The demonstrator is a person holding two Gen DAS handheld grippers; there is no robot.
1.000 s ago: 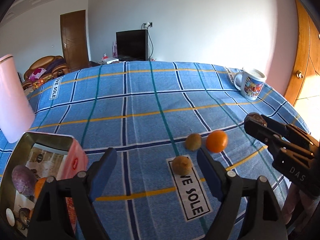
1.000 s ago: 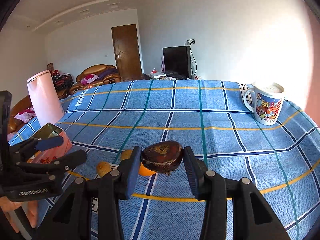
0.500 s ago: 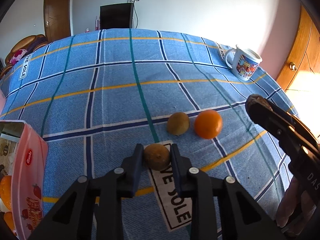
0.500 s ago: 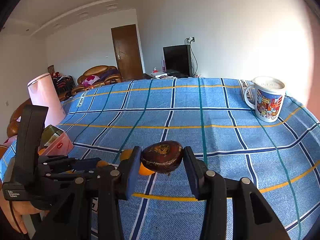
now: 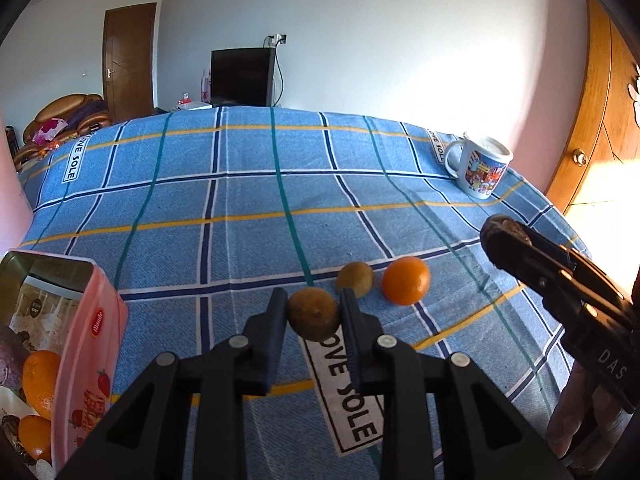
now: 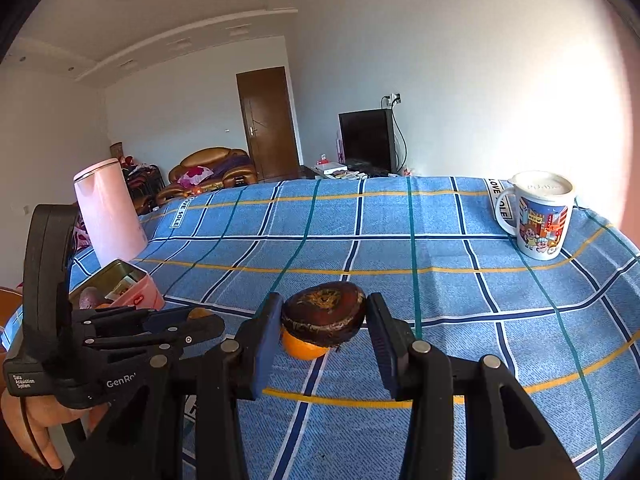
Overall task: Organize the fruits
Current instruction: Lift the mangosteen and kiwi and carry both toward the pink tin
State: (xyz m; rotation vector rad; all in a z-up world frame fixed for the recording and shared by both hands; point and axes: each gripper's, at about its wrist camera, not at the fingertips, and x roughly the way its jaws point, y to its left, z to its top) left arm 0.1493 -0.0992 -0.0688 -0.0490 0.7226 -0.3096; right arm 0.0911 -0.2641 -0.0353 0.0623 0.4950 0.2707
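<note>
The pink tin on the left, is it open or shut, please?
Open: the pink tin has no lid on, and an orange and purple fruit show inside.

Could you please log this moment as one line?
left gripper: shut on kiwi | right gripper: shut on dark fruit | on cloth: second kiwi, orange | pink tin: open

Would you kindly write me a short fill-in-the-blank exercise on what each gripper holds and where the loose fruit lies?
1. The left gripper is shut on a brown ____.
2. The dark brown fruit sits in the ____ gripper.
3. Loose on the tablecloth, a second kiwi lies beside an ____.
4. The pink tin already holds oranges and a ____ fruit.

Missing words: kiwi; right; orange; purple
</note>
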